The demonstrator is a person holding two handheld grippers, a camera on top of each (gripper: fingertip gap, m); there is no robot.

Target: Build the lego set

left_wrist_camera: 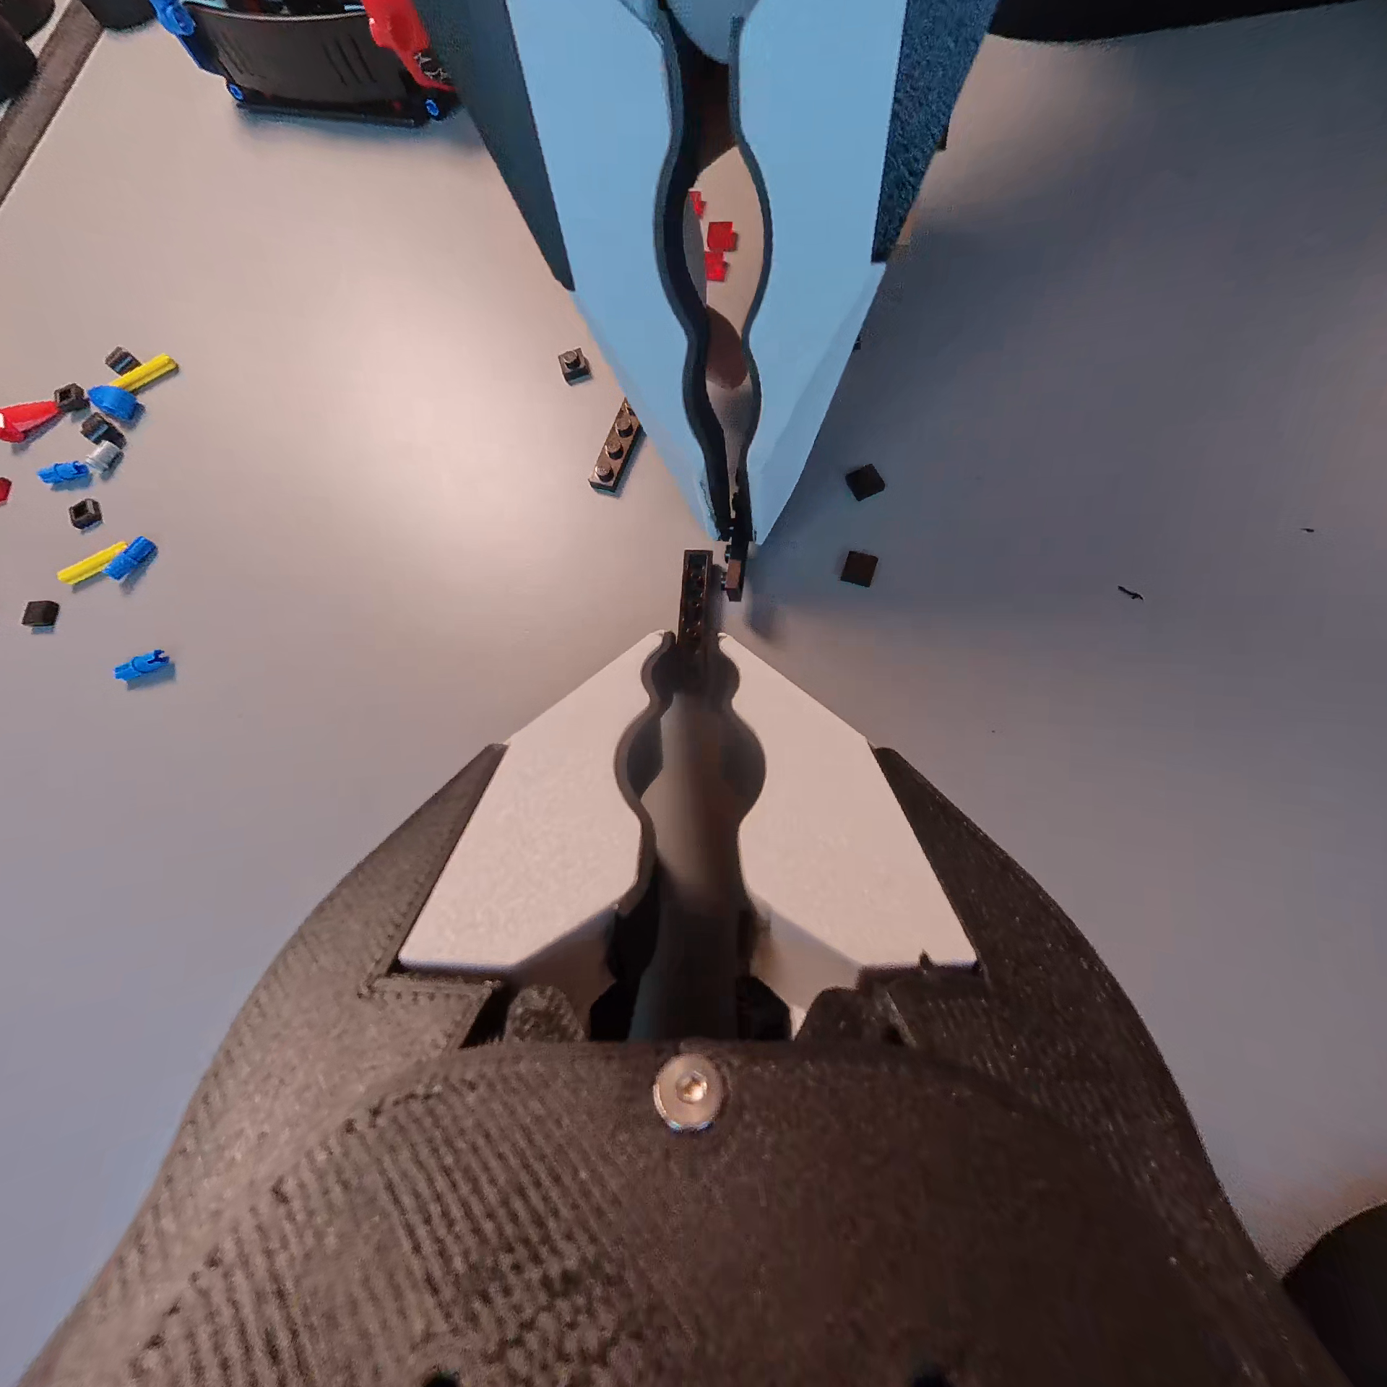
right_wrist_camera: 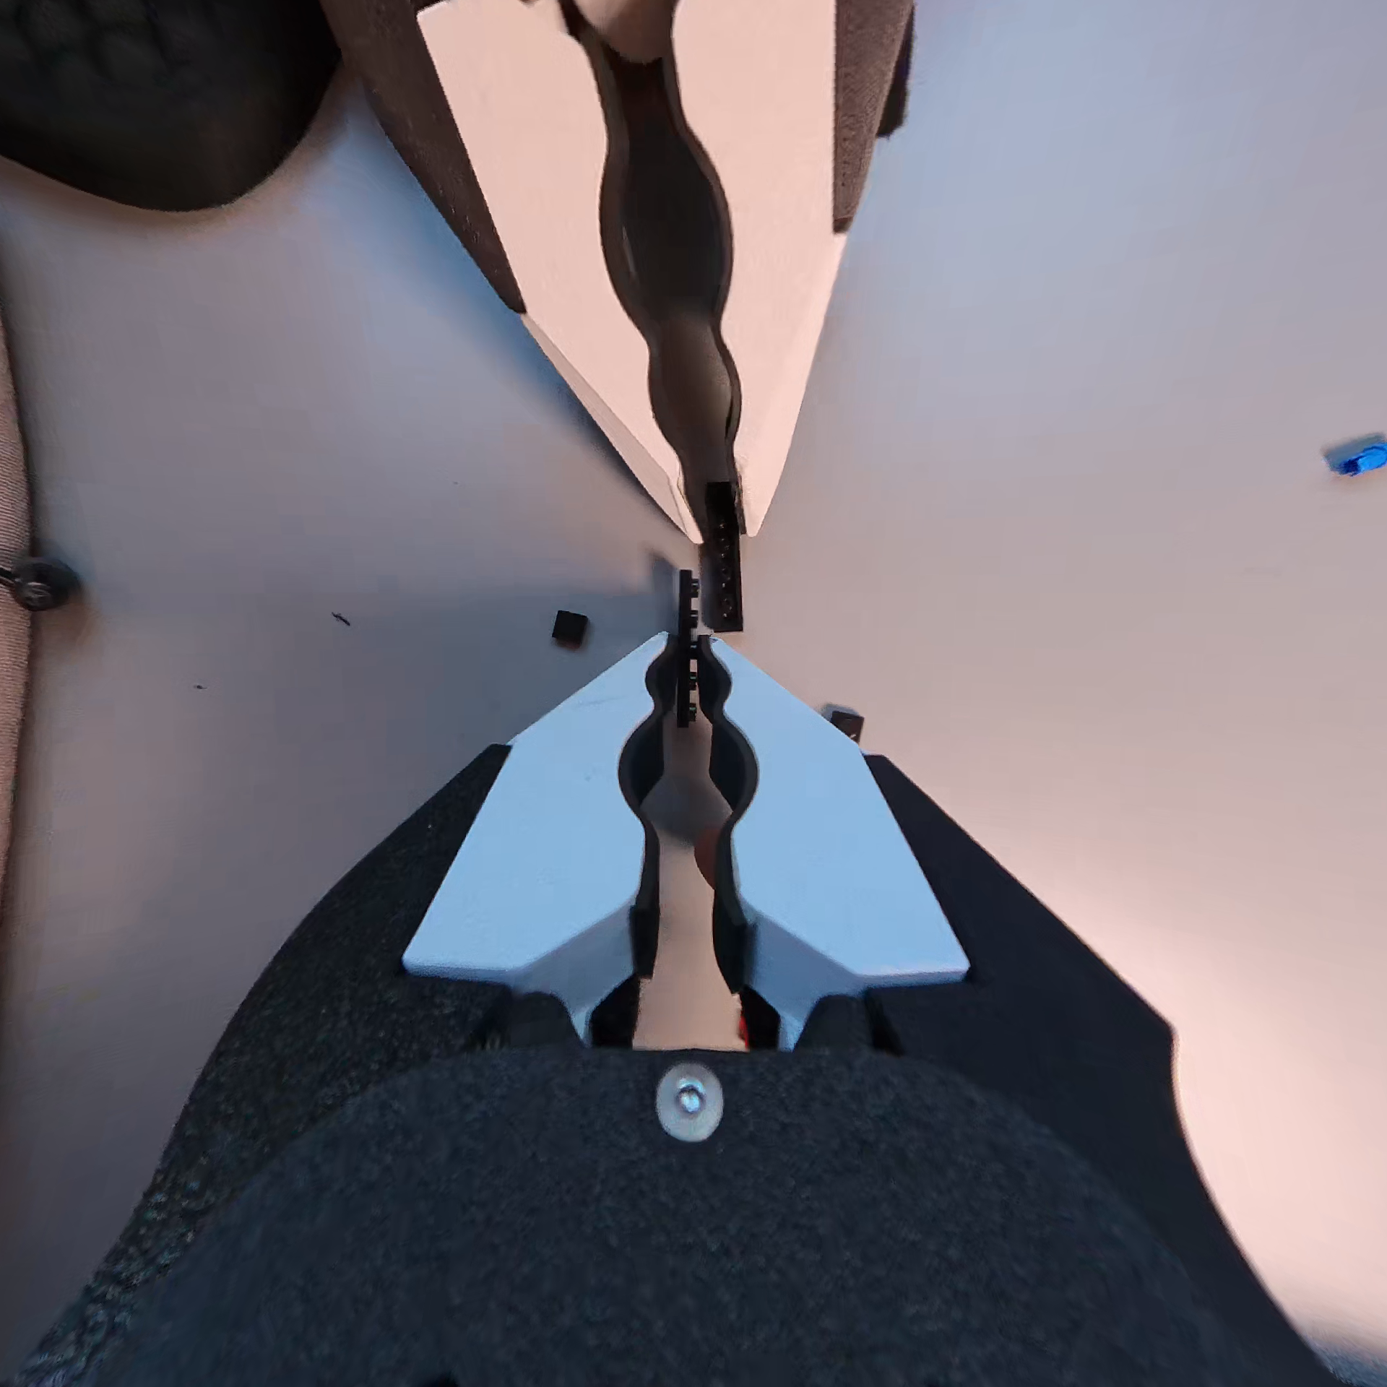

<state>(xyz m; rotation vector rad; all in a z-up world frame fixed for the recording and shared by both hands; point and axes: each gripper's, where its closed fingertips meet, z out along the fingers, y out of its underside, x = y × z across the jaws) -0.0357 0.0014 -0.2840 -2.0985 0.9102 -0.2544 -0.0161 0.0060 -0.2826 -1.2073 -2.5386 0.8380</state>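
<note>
Left wrist view looks down on a pale grey table that fills nearly the whole picture, with a dark strip along its far left edge and wide bare surface to the right and near side. At the far left corner stands a part-built black model with red and blue fittings. The two grippers meet tip to tip over the middle of the table. The left gripper reaches in from below, its pale fingers nearly closed and pinching one end of a long black plate that sticks out forward, raised off the table. The right gripper comes from the opposite side, its blue-tinted fingers pressed together on a second black plate; in the right wrist view this studded plate lies edge-on, just beside the other plate, the two ends overlapping; contact cannot be told. A loose black studded plate lies left of the right gripper. A scatter of small blue, yellow, red and black pieces sits well apart at the left, small black tiles lie near the tips on the right, and red pieces show through the fingers' gap.
</note>
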